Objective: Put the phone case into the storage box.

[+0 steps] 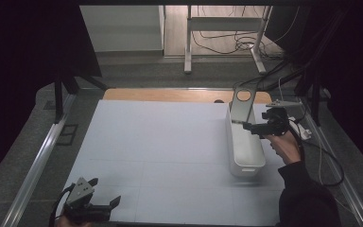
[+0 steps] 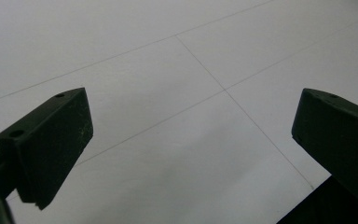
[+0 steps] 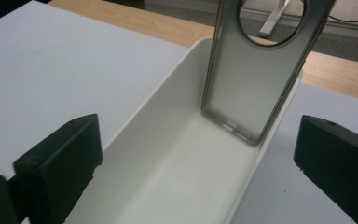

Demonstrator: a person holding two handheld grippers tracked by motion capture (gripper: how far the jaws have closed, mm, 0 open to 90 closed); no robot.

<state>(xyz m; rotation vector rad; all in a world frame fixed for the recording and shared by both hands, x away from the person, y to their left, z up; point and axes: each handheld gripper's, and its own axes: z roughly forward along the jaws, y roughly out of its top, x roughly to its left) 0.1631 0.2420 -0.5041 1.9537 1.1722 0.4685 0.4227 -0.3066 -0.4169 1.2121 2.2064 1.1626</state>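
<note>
The left tongs (image 1: 105, 193) hovered low at about 7 o'clock of the tabletop (image 1: 160, 142), near its front edge, with the jaws spread wide and nothing between them. In the left gripper view, the left tongs (image 2: 193, 144) looked down on bare white surface crossed by thin seam lines.

The right tongs (image 1: 242, 124) were at about 3 o'clock, held by the person's right hand (image 1: 286, 144), and they pointed into a long white bin (image 1: 246, 156). Their jaws were also wide open and gripped nothing; in the right gripper view, the right tongs (image 3: 198, 163) framed the bin (image 3: 168, 172) between them.

A grey phone case (image 3: 256, 84) with a large round hole near its top stood upright in the far end of the bin, leaning on the end wall. In the high view, the case (image 1: 241, 105) rose above the rim at about 1 o'clock.
</note>
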